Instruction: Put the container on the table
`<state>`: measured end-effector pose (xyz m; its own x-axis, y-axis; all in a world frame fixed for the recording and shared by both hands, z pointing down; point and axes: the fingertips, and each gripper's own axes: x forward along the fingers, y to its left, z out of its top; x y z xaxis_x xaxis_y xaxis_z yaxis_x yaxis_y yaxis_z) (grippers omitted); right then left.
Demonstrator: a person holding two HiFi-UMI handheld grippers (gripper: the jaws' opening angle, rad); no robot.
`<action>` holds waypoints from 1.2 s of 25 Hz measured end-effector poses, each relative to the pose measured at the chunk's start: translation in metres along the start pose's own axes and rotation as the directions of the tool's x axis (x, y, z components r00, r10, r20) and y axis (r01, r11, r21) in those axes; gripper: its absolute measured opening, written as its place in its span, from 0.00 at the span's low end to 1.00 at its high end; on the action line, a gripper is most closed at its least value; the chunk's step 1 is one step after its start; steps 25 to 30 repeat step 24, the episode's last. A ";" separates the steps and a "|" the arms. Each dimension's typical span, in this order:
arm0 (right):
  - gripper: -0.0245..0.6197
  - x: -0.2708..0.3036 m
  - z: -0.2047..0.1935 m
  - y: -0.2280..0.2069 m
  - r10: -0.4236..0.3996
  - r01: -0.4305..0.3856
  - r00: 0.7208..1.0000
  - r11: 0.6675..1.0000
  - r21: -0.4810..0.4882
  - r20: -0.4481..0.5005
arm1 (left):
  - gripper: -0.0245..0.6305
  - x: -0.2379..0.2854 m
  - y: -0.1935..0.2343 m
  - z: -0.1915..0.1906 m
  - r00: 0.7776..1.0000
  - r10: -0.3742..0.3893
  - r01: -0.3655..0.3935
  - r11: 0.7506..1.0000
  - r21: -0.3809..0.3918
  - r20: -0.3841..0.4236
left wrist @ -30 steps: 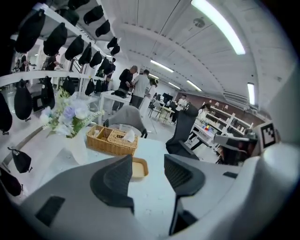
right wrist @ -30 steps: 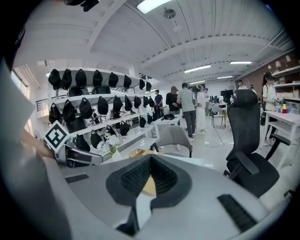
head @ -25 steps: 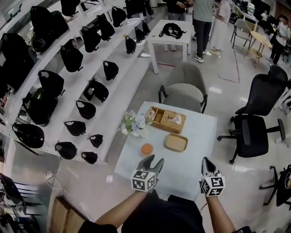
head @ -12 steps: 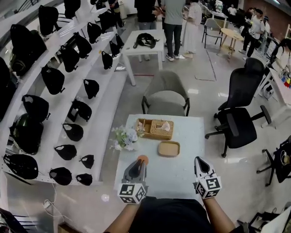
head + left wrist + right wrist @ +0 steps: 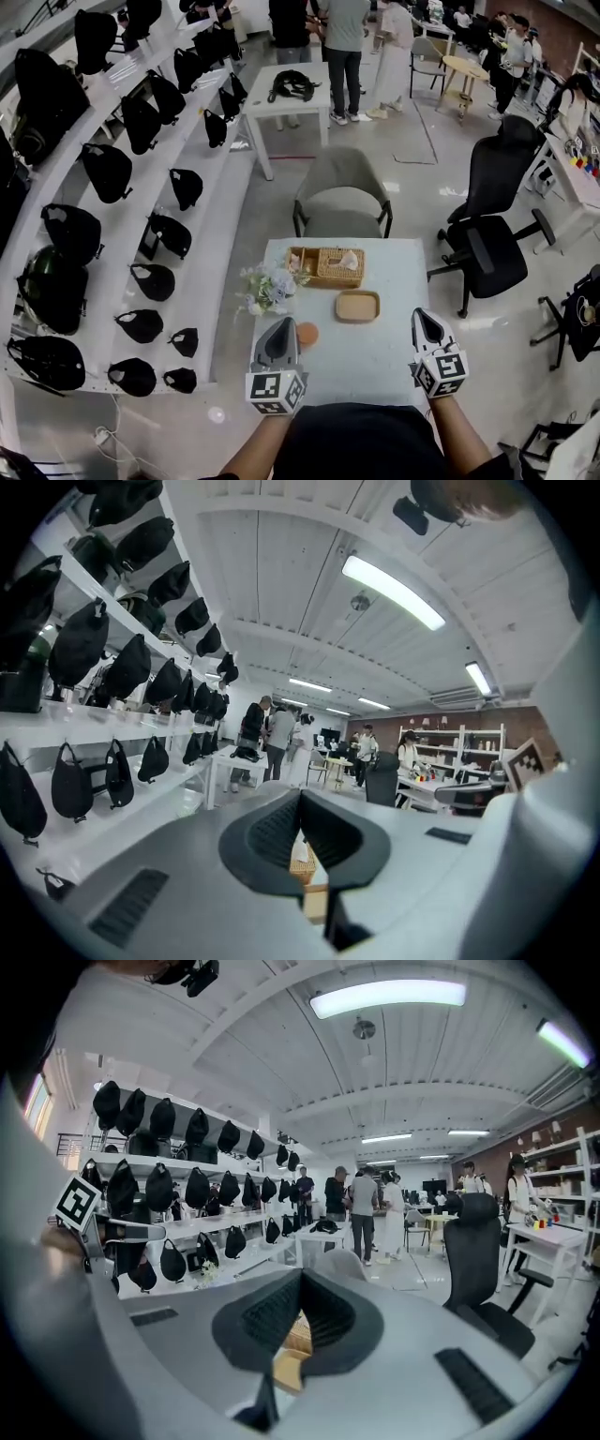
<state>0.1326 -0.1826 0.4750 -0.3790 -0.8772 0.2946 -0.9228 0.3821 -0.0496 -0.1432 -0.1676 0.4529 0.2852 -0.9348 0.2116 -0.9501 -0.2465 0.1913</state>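
While the left gripper (image 5: 283, 323) and the right gripper (image 5: 420, 317) are hovering clenched and empty over the near edge of the table (image 5: 375, 364), the tan container (image 5: 357, 306) is sitting at mid-table, apart from both.

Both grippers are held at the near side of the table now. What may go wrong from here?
1. The left gripper and right gripper are both shut and empty; reaching the tan container like this might only push it toward the woven basket.
2. The orange object lies just beside the left gripper's tip in the head view; a forward move may knock it.
3. The flowers at the left edge of the table could tip.
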 end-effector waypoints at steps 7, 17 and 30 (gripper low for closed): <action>0.04 -0.002 0.004 0.008 -0.028 0.028 1.000 1.000 0.006 0.005 | 0.05 0.012 0.001 -0.011 0.998 -0.042 0.042 0.999 0.007 -0.041; 0.04 -0.008 -0.002 -0.001 -0.044 0.043 0.999 0.999 0.026 0.009 | 0.05 0.024 -0.021 -0.029 0.992 -0.096 0.094 0.995 -0.020 -0.077; 0.03 -0.004 0.015 -0.005 -0.062 0.062 0.998 0.998 0.026 0.008 | 0.05 0.026 -0.029 -0.028 0.993 -0.096 0.095 0.995 -0.018 -0.070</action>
